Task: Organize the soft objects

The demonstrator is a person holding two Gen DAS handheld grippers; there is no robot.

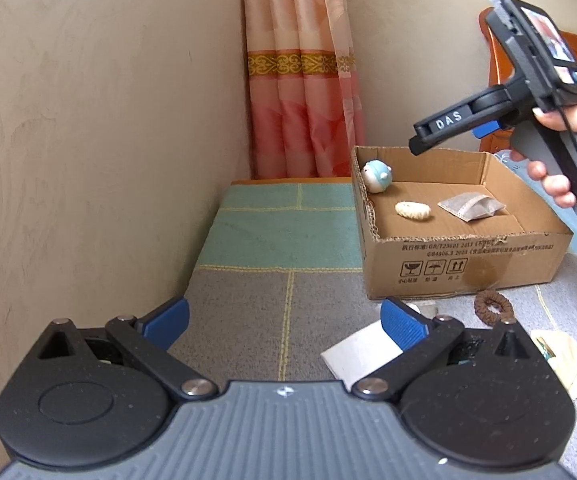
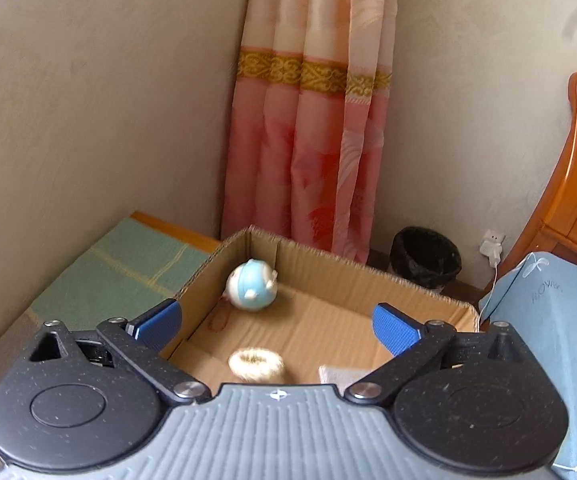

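Three soft items [image 1: 413, 211] lie inside cardboard box [image 1: 468, 264].

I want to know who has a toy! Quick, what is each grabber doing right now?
Left gripper: open, holding nothing, above the mat.
Right gripper: open, holding nothing, above the cardboard box.

The cardboard box [image 1: 464, 256] is open-topped at centre right, its floor partly taken by a blue toy [image 1: 377, 176], cream scrunchie [image 1: 412, 211] and sachet [image 1: 470, 206]; bare mat [image 1: 284, 240] is left free at centre; the left is closed by wall [image 1: 88, 140].
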